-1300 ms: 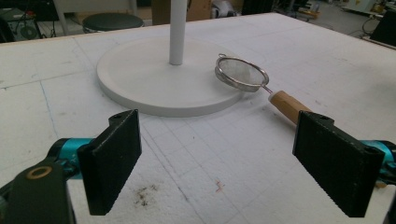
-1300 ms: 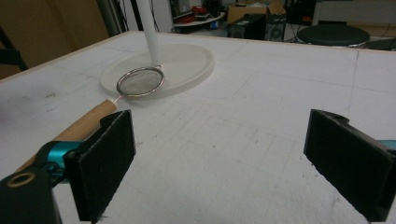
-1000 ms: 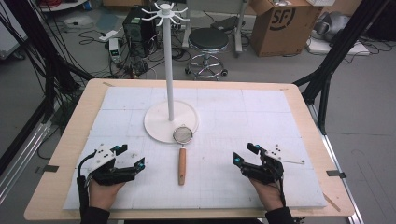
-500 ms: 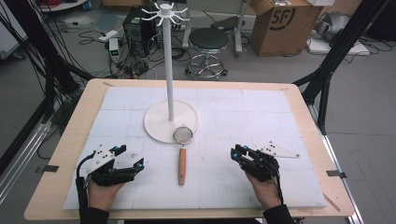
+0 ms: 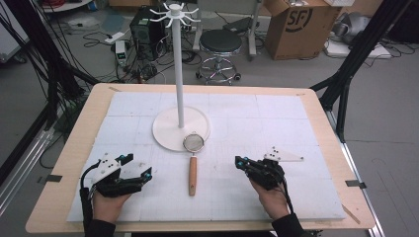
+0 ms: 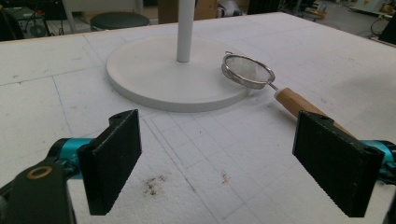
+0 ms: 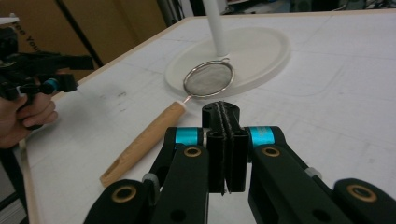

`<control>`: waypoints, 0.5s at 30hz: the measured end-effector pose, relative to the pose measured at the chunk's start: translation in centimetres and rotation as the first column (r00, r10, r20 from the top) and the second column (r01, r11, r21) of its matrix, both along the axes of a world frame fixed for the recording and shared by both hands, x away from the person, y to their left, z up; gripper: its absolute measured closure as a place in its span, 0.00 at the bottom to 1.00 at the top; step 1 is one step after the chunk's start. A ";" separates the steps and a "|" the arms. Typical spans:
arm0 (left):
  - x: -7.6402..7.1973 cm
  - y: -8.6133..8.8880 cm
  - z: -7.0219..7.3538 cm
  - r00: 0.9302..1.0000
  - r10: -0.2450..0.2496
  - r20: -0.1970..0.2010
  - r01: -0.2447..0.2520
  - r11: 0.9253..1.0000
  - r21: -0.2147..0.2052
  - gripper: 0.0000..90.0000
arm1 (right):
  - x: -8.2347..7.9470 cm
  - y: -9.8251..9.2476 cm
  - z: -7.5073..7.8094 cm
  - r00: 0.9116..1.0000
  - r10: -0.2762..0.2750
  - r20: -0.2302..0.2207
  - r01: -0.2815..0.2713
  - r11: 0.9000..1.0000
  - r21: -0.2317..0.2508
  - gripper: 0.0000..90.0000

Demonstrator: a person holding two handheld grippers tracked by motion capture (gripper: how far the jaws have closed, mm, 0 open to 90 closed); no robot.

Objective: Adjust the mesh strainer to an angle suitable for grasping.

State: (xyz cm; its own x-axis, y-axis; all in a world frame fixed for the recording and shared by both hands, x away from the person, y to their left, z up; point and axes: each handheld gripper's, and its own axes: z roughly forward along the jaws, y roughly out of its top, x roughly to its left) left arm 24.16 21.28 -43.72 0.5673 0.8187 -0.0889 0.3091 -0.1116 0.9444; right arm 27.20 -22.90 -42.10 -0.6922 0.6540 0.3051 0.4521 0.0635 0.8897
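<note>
A small mesh strainer (image 5: 193, 143) with a wooden handle (image 5: 192, 176) lies on the white mat, its bowl resting against the round base of a tall white hook stand (image 5: 180, 129). My left gripper (image 5: 134, 169) sits on the mat left of the handle, jaws wide open and empty; in the left gripper view the strainer (image 6: 246, 71) and handle (image 6: 299, 103) lie ahead to the right. My right gripper (image 5: 242, 162) is to the right of the handle, pointing towards it, jaws shut on nothing. The right gripper view shows the strainer (image 7: 208, 80) beyond the closed fingertips (image 7: 223, 114).
The stand's pole (image 5: 177, 64) rises from the base, with hooks at its top (image 5: 174, 11). The white mat (image 5: 296, 123) covers most of the wooden table (image 5: 79, 133). A stool, boxes and cables sit on the floor beyond the far edge.
My right gripper has moved left, towards the strainer's handle, and stays shut. The left gripper and the strainer have not moved.
</note>
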 end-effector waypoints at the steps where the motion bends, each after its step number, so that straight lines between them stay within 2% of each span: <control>1: 0.0 0.0 0.0 1.000 0.000 -0.001 0.000 1.000 0.001 0.18 | 0.1 0.7 0.0 1.000 0.017 -0.004 -0.017 1.000 0.001 1.00; 7: 0.0 0.0 0.0 1.000 0.002 -0.001 -0.002 1.000 -0.003 0.18 | 0.8 2.2 -0.3 0.999 0.039 -0.023 -0.039 0.999 -0.004 1.00; 15: 0.0 0.0 0.0 1.000 0.000 0.000 0.000 1.000 -0.004 0.18 | 2.5 3.5 -0.9 0.995 0.052 -0.080 -0.052 0.999 -0.006 1.00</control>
